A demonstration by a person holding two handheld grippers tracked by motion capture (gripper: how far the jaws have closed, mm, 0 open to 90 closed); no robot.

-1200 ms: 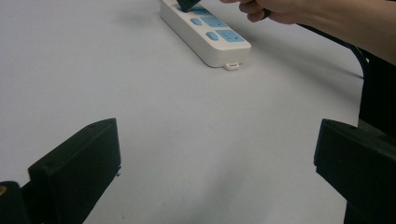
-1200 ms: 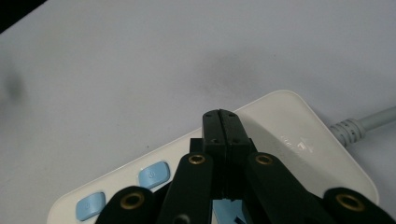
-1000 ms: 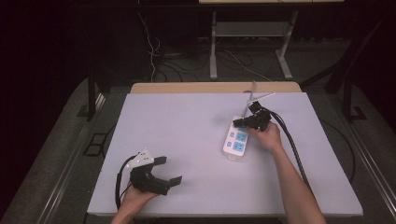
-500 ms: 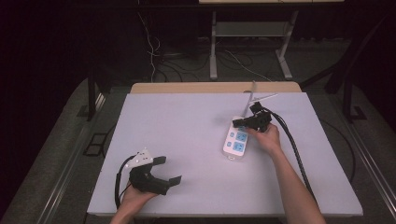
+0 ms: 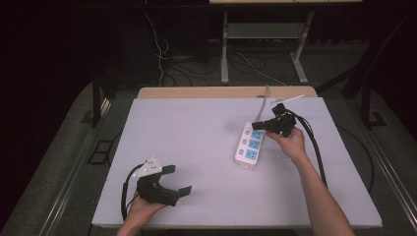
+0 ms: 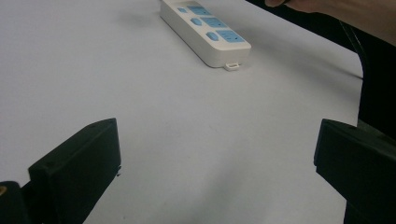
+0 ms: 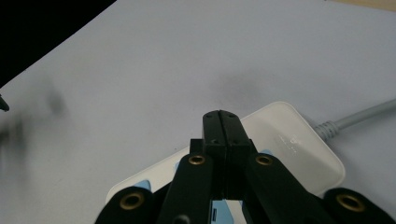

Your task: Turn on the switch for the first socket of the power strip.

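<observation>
Two grippers: one in each of the person's hands, both over a white table.
Right gripper [image 5: 256, 125]: jaws pressed flat together with nothing between them, tips poised over the far end of the power strip; whether they touch it cannot be told.
Right hand [image 5: 289, 140]: just beside the power strip, on its right, a black cable trailing back from the gripper along the forearm.
Power strip [image 5: 249, 145]: white, with three blue socket panels, lying flat on the table; its grey cord [image 5: 263, 101] leaves the far end toward the back edge.
Left gripper [image 5: 176, 180]: jaws spread wide and empty, well apart from the power strip, low over the near left part of the table, held in the left hand [image 5: 142, 209].
Containers: none to report.
Table [image 5: 196, 132]: plain white top with a tan strip along the far edge behind the power strip.
Room: dark floor around the table, metal frame legs [image 5: 224, 49] and loose cables beyond the power strip's cord.
</observation>
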